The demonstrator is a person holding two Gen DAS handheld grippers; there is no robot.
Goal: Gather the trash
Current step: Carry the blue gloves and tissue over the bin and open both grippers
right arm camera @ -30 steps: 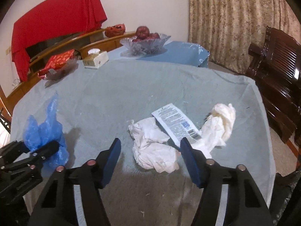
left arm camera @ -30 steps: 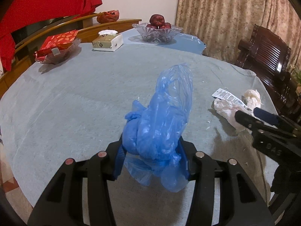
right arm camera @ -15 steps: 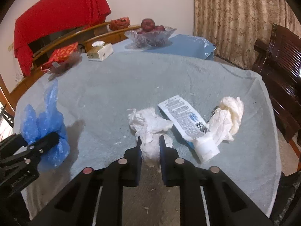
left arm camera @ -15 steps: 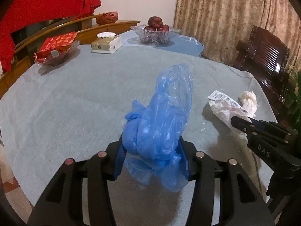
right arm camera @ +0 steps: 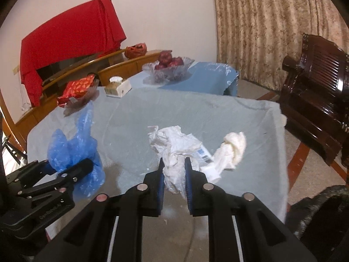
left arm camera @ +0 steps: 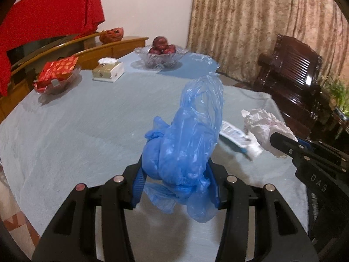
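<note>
My left gripper is shut on a crumpled blue plastic bag and holds it above the grey-blue tablecloth; the bag also shows in the right wrist view. My right gripper is shut on a crumpled white paper wad, lifted a little off the cloth; the wad also shows in the left wrist view. A white tube with a barcode lies under the wad. A twisted white tissue lies to its right.
A glass fruit bowl, a tissue box and a dish with a red packet stand at the table's far side. A dark wooden chair is at the right, beyond the table edge.
My right gripper closed on the white paper wad and lifted it toward the left gripper. The left gripper still holds the blue bag, shifted slightly right.
</note>
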